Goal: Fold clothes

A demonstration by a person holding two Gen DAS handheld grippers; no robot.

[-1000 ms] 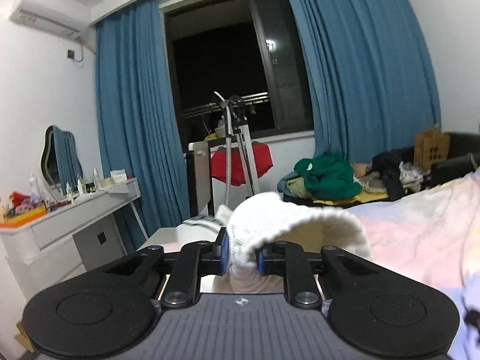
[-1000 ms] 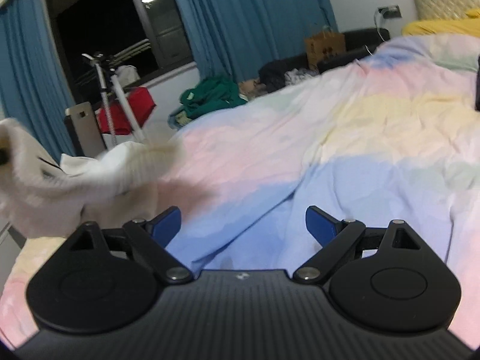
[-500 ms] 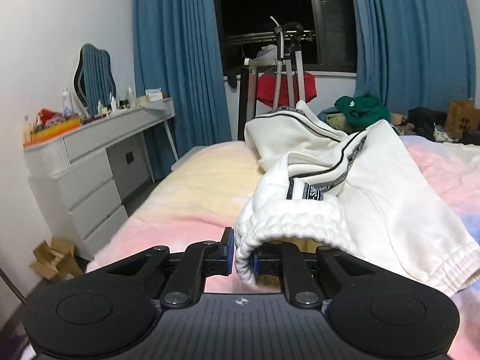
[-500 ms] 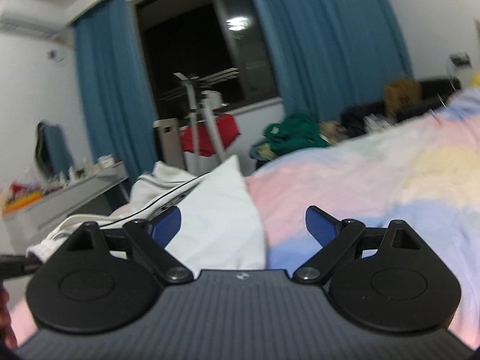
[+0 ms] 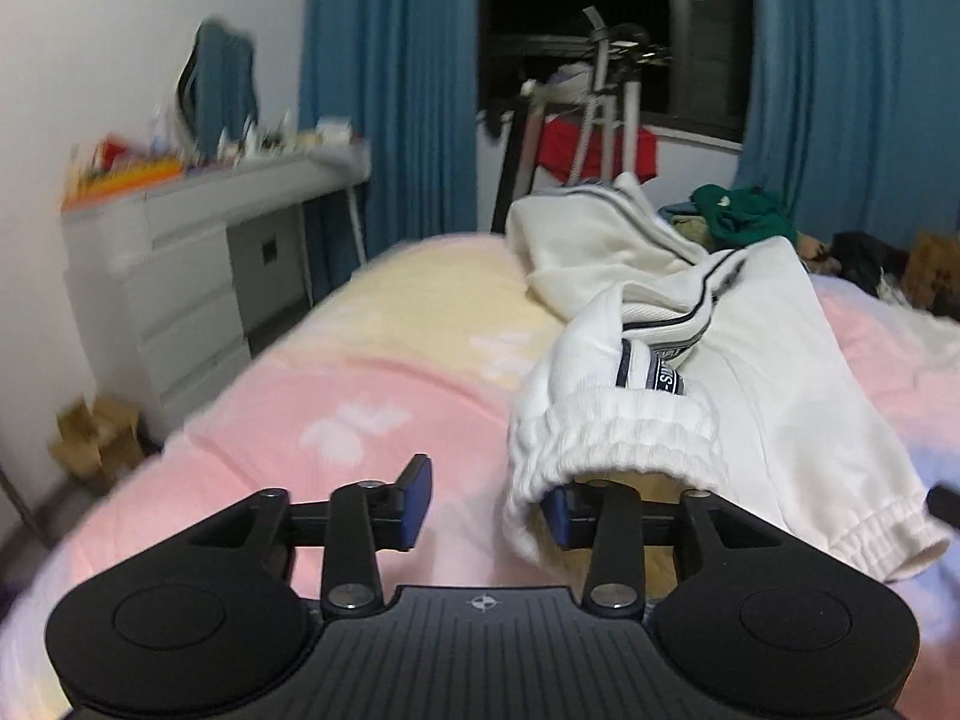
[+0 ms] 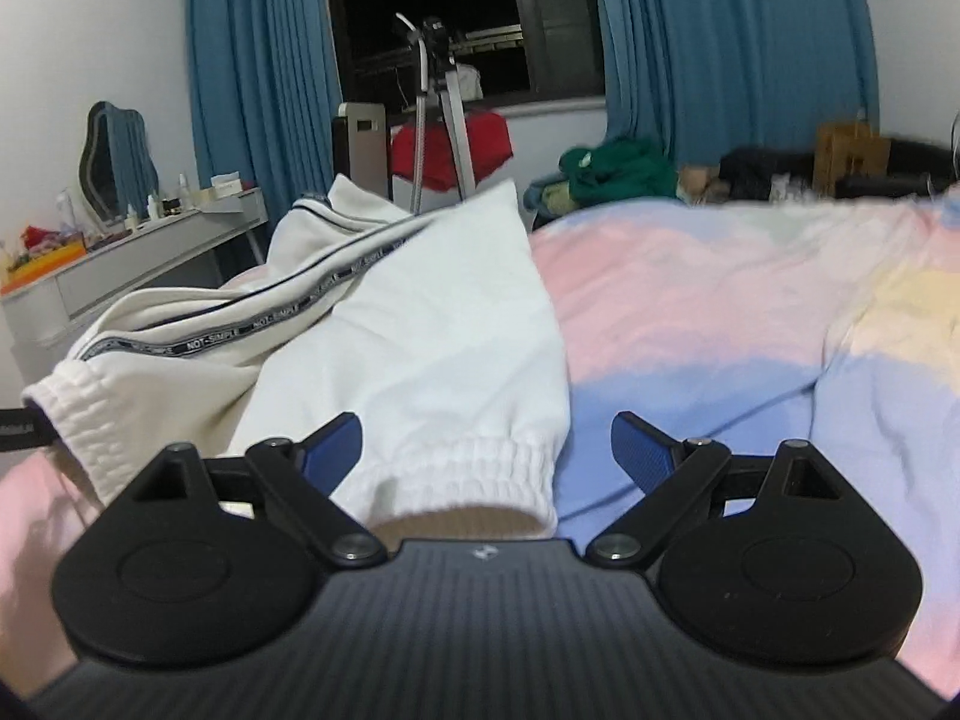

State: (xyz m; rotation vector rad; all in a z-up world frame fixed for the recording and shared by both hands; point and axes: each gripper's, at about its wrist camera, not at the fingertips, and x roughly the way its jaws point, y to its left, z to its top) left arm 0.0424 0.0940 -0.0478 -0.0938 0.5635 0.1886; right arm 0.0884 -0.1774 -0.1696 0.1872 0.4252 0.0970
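White sweatpants [image 5: 774, 360] with a black-and-white lettered side stripe lie spread on the pastel bedcover [image 5: 384, 360]. My left gripper [image 5: 486, 504] sits low over the bed and its jaws are opening. One ribbed ankle cuff [image 5: 618, 426] still drapes over the right finger, while the left pad [image 5: 417, 498] stands clear of the cloth. My right gripper [image 6: 486, 450] is open. The other ankle cuff [image 6: 462, 471] lies flat between its fingers, untouched by the pads. The same sweatpants [image 6: 420, 324] stretch away towards the window.
A white dresser [image 5: 180, 276] with a mirror and bottles stands left of the bed. A drying rack [image 6: 444, 138] with red cloth is at the window. A heap of clothes [image 6: 618, 171] lies beyond the bed's far edge, and a cardboard box [image 5: 96, 444] sits on the floor.
The left gripper brought the cuff down onto the bed and its jaws have parted. The right gripper swung left, so the other cuff now lies between its open fingers.
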